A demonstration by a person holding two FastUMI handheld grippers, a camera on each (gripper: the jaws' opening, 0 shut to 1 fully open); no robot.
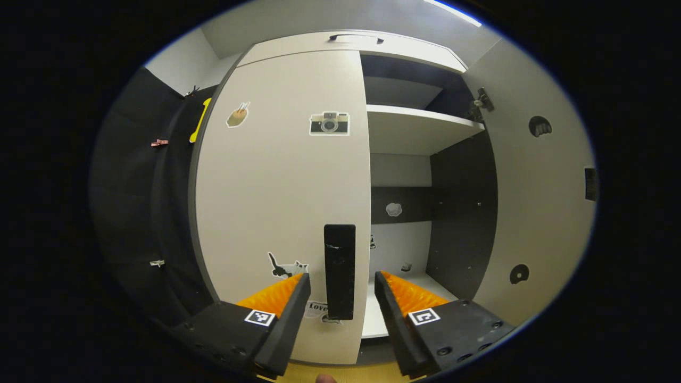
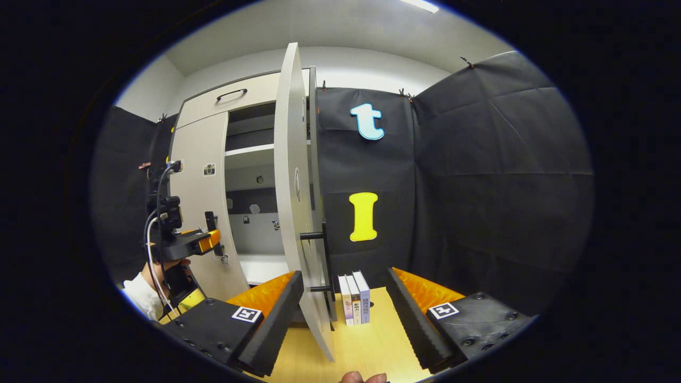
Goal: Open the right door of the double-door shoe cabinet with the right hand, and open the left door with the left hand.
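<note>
Two doors on the shoe cabinet [image 1: 298, 45], one swung out, one not. The right door [image 2: 292, 197] stands wide open, edge-on between the right gripper [image 2: 345, 303] fingers, which are spread wide and grip nothing. The left door [image 1: 282, 202] is closed. The left gripper [image 1: 340, 298] is spread wide too, its fingers either side of that door's black handle [image 1: 339, 271], not pressing it. Three books [image 2: 355, 298] stand on the wooden table [image 2: 367, 346].

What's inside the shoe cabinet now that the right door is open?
Behind the open right door, the shoe cabinet shows a bare shelf, a bare floor and small stickers on its back. The closed left door covers the rest.
</note>
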